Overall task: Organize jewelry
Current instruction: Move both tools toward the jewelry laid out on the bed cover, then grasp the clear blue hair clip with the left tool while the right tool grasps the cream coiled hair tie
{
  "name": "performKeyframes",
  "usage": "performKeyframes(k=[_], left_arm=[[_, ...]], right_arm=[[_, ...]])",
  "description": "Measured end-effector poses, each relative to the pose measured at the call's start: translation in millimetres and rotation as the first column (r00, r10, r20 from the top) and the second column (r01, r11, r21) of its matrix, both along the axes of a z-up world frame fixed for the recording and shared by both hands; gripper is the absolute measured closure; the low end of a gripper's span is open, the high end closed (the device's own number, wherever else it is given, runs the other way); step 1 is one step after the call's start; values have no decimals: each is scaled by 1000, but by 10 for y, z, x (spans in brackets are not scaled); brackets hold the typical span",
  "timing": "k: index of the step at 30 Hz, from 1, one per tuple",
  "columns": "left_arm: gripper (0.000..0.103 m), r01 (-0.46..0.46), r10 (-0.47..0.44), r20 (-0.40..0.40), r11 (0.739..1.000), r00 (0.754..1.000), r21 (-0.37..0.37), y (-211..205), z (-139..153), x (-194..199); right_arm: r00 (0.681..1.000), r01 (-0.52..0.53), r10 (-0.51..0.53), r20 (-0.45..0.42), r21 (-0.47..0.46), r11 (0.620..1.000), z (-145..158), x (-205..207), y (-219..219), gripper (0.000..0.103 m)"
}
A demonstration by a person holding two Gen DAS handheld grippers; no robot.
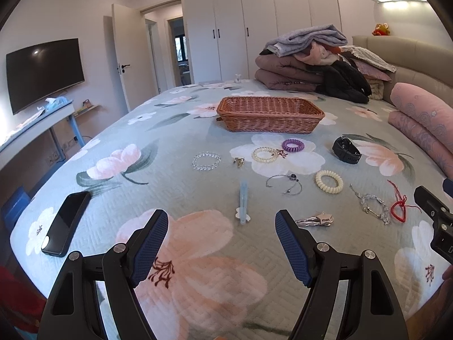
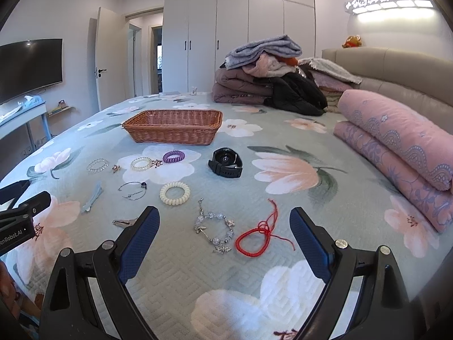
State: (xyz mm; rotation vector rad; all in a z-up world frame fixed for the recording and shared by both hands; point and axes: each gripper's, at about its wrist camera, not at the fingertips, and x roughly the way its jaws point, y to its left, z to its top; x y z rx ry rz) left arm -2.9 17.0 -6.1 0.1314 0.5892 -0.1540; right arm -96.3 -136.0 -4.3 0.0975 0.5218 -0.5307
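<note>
Both the left gripper [image 1: 220,221] and right gripper [image 2: 225,218] gaped wide at lower frame, holding nothing. A red string bracelet [image 2: 252,239] lay between the right's fingers.

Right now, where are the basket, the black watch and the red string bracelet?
basket [image 2: 172,134]: right wrist view, front woven wall.
black watch [image 2: 225,159]: right wrist view, round face.
red string bracelet [image 2: 250,242]: right wrist view, loop's cord.

Woven wicker basket [image 2: 172,127], quilted cloth bedspread [image 2: 198,272] (matt); bracelet [image 2: 214,231] prob. metal w/ glass.
</note>
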Motion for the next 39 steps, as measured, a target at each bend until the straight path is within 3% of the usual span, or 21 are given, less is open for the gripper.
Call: performKeyframes(k=[14, 19, 26, 30, 36, 39], left_arm=[[24, 74, -81, -130, 996, 988, -52, 10, 51, 428], [24, 102, -111, -222, 993, 969, -52, -47, -70, 625], [24, 122, -141, -276, 989, 951, -86, -44, -114, 892], [24, 138, -162, -314, 986, 936, -97, -102, -190, 1086], [24, 146, -170, -366, 985, 915, -93, -159, -389, 1303], [34, 160, -179, -396, 984, 901, -82, -206, -486, 1370]], right_arm=[[990, -112, 119, -69, 103, 988, 204, 487, -185, 9], [974, -166, 190, -120, 187, 968, 154, 733, -255, 10], [965, -161, 200, -169, 217, 963, 29, 1016, -450, 17], [954, -172, 230, -191, 278, 945, -99, 1239, -625, 31], [930, -187, 264, -255, 288, 939, -319, 1561, -680, 41], [916, -190, 284, -282, 320, 928, -450, 1696, -698, 43]])
